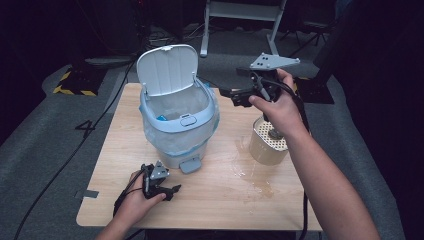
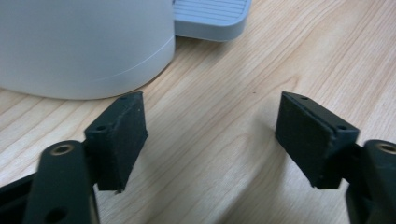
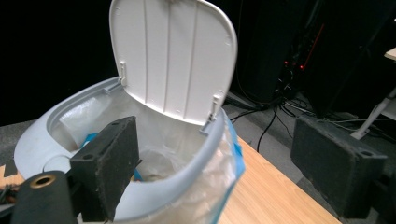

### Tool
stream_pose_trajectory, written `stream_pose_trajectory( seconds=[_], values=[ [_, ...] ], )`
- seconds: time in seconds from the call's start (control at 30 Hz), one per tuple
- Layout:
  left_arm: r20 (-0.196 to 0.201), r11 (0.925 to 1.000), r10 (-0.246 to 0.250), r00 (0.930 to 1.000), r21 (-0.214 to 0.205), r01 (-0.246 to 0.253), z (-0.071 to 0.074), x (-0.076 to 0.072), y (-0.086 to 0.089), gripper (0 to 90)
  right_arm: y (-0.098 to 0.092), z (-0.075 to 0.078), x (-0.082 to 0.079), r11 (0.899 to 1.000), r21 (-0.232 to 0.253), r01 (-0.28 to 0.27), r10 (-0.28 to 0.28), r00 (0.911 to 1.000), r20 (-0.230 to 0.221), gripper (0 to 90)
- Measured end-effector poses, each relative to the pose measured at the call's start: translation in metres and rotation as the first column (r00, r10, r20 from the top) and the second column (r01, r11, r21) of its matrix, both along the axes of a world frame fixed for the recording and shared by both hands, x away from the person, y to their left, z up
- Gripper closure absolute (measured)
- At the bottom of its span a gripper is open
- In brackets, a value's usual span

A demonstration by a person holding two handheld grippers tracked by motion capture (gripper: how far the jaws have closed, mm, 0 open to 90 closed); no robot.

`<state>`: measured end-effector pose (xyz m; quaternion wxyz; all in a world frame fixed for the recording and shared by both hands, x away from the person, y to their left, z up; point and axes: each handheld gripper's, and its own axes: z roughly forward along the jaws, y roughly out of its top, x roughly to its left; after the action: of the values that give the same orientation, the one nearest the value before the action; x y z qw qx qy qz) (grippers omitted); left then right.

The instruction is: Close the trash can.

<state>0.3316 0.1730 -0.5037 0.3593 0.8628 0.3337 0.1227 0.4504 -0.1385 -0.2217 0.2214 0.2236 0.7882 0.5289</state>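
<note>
A pale blue pedal bin stands at the table's back left, lid up, lined with a clear bag; something blue lies inside. My left gripper rests low on the table just in front of the bin's pedal. Its jaws are open, with bare wood between the pads. My right gripper hovers to the right of the bin's rim and points at it. It is open and holds nothing. In the right gripper view the bin's rim and raised lid lie just beyond the pads.
A cream cup with a perforated top stands on the table under my right wrist. A wet smear spreads across the wood in front of it. Dark floor, cables and a white desk frame lie beyond the table's far edge.
</note>
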Motion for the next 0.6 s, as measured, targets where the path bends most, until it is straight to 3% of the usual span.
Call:
stream_pose_trajectory(
  seconds=[0.6],
  values=[
    [0.01, 0.9994, 0.034, 0.9994, 0.005, -0.034, 0.001, -0.002, 0.011, 33.1, -0.073, -0.008, -0.017, 0.998, 0.017, 0.065, -0.065, 0.9976, -0.025, 17.8]
  ],
)
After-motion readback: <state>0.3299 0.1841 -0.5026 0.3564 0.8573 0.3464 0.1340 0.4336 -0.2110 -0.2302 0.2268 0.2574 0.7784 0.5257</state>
